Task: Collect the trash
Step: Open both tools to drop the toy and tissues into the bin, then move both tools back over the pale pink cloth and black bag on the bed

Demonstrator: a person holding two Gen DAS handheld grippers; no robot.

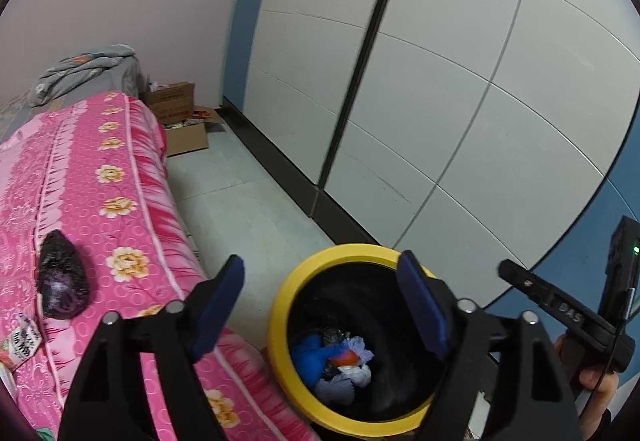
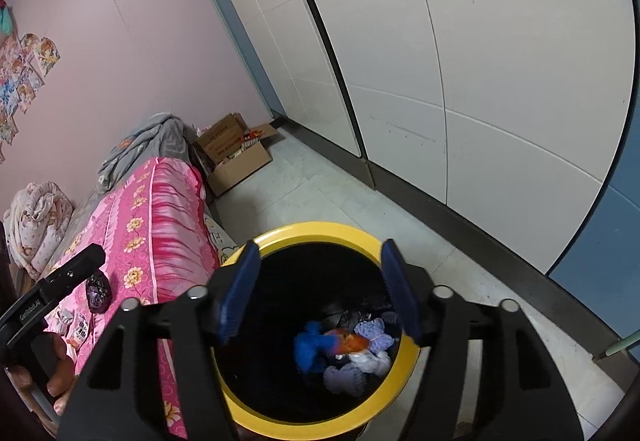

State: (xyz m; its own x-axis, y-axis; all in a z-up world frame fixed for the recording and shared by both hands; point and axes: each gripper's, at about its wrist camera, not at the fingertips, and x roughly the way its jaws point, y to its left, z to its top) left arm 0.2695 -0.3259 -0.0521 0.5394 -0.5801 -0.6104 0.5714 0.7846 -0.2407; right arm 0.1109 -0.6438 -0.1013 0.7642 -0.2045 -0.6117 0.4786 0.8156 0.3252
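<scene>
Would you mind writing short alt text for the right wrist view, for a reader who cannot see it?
The open right hand-held gripper hangs empty over a yellow-rimmed black trash bin holding crumpled blue, white and orange trash. Left of the bin is a bed with a pink floral blanket, where a dark crumpled wrapper lies.

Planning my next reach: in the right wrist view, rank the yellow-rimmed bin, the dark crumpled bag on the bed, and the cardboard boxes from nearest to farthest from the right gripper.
1. Yellow-rimmed bin: directly under the open right gripper.
2. Dark crumpled bag: left, on the pink bedspread.
3. Cardboard boxes: far, on the floor past the bed's end, by the wall.
</scene>
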